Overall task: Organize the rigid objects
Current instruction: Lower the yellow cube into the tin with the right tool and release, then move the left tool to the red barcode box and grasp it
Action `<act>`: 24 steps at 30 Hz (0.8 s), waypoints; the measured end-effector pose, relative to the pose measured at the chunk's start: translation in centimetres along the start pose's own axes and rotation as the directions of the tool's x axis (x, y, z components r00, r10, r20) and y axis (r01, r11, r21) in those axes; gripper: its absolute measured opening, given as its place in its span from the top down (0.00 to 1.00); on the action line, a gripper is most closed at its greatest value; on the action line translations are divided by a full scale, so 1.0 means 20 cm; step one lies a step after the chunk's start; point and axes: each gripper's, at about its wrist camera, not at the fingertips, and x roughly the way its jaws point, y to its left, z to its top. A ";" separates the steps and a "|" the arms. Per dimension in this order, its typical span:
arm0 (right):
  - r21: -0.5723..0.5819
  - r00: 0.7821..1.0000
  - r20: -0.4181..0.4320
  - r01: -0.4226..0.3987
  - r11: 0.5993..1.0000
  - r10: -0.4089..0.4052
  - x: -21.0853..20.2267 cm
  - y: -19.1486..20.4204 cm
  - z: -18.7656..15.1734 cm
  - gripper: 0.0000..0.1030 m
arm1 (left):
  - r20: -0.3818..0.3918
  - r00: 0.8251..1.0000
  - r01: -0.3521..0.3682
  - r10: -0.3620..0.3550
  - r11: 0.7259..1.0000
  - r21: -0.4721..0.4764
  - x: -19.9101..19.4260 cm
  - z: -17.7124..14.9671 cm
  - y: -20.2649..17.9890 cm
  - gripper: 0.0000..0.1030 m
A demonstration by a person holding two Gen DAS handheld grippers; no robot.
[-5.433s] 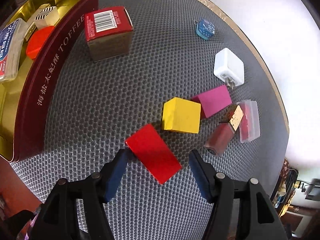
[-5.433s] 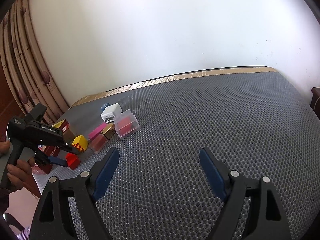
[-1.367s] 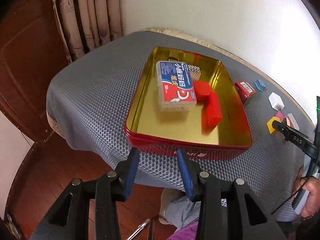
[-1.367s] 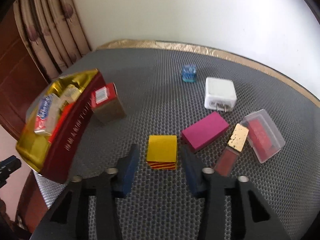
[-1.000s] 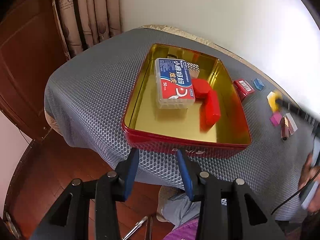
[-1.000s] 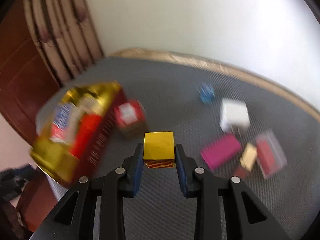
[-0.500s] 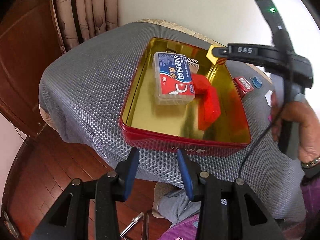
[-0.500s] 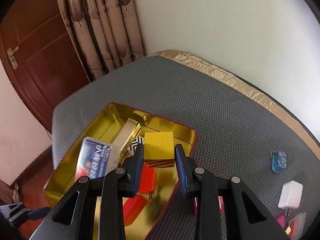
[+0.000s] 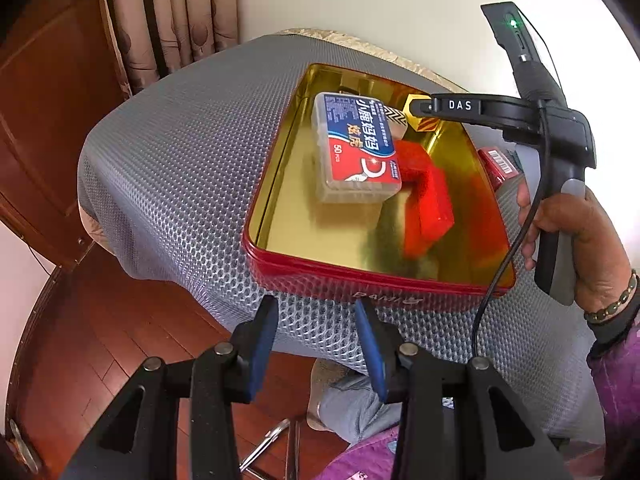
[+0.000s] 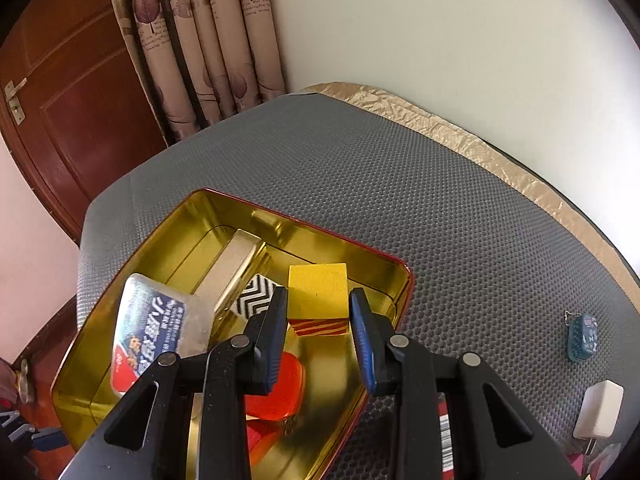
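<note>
A red tin with a gold inside [image 9: 360, 276] [image 10: 404, 292] sits on the grey mesh table. It holds a blue-and-red plastic box [image 9: 358, 148] [image 10: 152, 336], red blocks [image 9: 428, 196] [image 10: 280, 392], a beige tin [image 10: 232, 272] and a zigzag-patterned piece [image 10: 254, 300]. My right gripper [image 10: 319, 320] [image 9: 416, 110] holds a yellow block with red stripes [image 10: 318, 294] [image 9: 430, 123] over the tin's far corner; the jaws look slightly parted from its sides. My left gripper [image 9: 316, 344] is empty, its jaws partly apart, held off the table's near edge.
A red barcode box [image 9: 500, 162] stands beside the tin. A blue keychain [image 10: 582, 338] and a white charger [image 10: 598, 410] lie on the table to the right. Curtains [image 10: 200, 40] and a wooden door [image 10: 72, 112] stand behind. The floor [image 9: 120, 340] lies below the table edge.
My right gripper picked up the yellow block, carried it left over the tin and lowered it into the far corner. My left gripper stayed off the table edge.
</note>
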 end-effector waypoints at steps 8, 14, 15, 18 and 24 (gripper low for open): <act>0.018 1.000 0.031 -0.001 1.000 0.000 0.00 -0.02 0.00 0.71 | -0.020 1.000 -0.017 0.017 1.000 -0.002 0.01 0.00 -0.01 0.61; 0.110 0.979 0.201 -0.008 0.994 -0.014 -0.33 -0.13 -0.09 0.62 | -0.020 0.999 -0.045 0.046 0.998 0.038 0.01 0.00 -0.04 0.61; 0.125 0.976 0.215 0.014 0.992 -0.041 -0.39 -0.16 -0.13 0.55 | -0.015 0.999 -0.051 0.052 0.997 0.053 0.00 -0.01 -0.05 0.61; 0.184 0.966 0.213 0.107 0.977 -0.146 -0.59 -0.30 -0.39 0.42 | 0.014 0.998 -0.058 0.057 0.994 0.098 -0.03 -0.02 -0.10 0.61; 0.197 0.869 -0.018 0.488 0.850 -0.495 -0.80 -0.66 -1.00 0.32 | 0.064 0.997 -0.067 0.054 0.972 0.227 -0.10 -0.07 -0.25 0.61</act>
